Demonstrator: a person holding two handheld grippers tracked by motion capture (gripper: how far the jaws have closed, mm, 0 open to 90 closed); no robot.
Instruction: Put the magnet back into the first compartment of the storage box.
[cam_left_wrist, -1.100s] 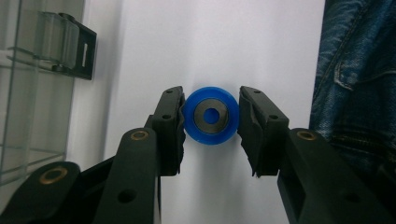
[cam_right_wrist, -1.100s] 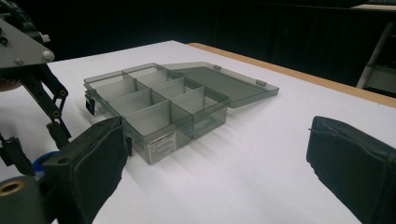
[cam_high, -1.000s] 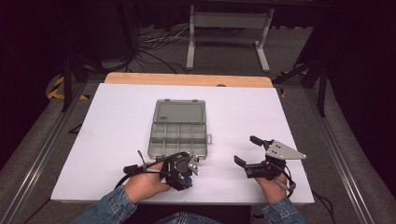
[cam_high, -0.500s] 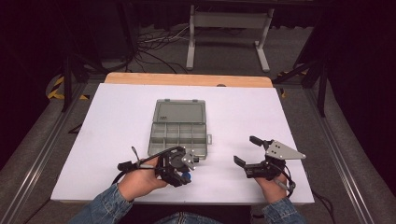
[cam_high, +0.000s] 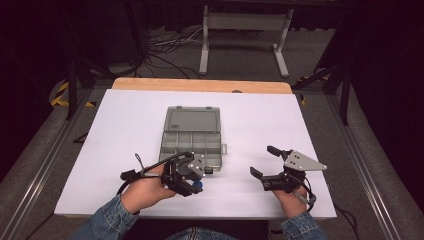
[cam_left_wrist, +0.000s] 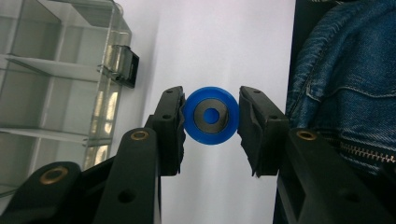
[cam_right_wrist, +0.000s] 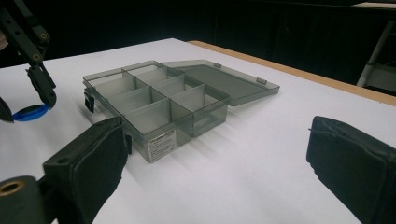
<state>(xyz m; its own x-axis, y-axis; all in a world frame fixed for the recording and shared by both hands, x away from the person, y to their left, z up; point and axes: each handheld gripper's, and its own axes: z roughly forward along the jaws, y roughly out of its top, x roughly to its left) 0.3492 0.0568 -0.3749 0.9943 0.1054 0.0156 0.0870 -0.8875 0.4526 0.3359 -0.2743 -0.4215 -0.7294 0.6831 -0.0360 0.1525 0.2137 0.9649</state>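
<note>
Left claw (cam_left_wrist: 210, 123) pinches our blue wheel (cam_left_wrist: 210, 116), black-hubbed; right claw (cam_right_wrist: 210, 168) gapes empty; white surface (cam_high: 125, 125), dark room.

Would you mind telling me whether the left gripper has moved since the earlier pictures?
Yes. The left gripper, shut on the blue ring, has shifted slightly leftward, judged against the organiser box.

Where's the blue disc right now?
The blue disc sits clamped in the left gripper, just off the near left corner of the open organizer box.
</note>
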